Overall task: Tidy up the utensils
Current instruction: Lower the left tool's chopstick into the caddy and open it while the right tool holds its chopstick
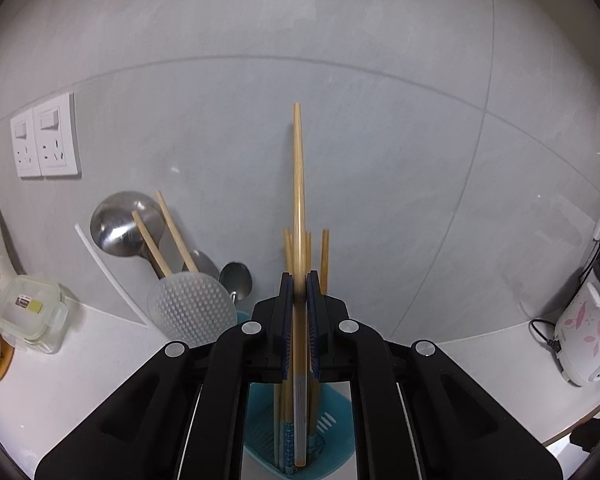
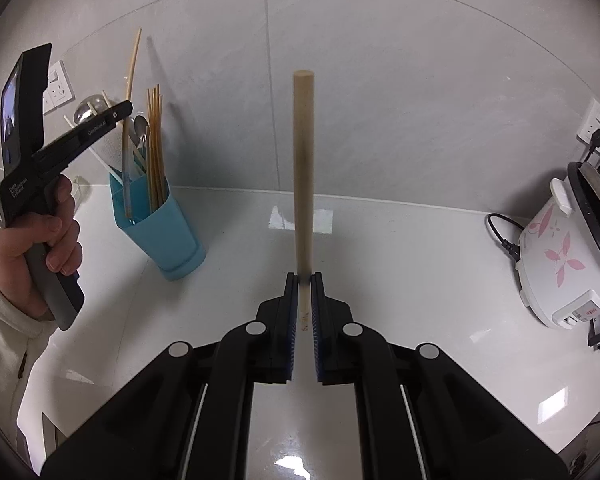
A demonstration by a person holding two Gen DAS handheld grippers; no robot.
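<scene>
Plainly, both tools are clamped on chopsticks. At the lower centre of the left wrist view, the left hand-held gripper (image 1: 299, 280) is closed on a bamboo chopstick (image 1: 298, 200) that stands upright; its lower end hangs inside the blue utensil holder (image 1: 260, 432) at the bottom of the frame, among the other chopsticks (image 1: 324, 252) already standing there. To the left, a steel ladle (image 1: 120, 224), a translucent rice paddle (image 1: 192, 308) and a spoon (image 1: 236, 280) rise from the same holder. In the right wrist view, the right hand-held gripper (image 2: 304, 280) pinches the thin end of a second chopstick (image 2: 303, 168), upright at the frame's centre above the white table (image 2: 400, 272). A rice cooker (image 2: 564, 264) sits at the right edge.
</scene>
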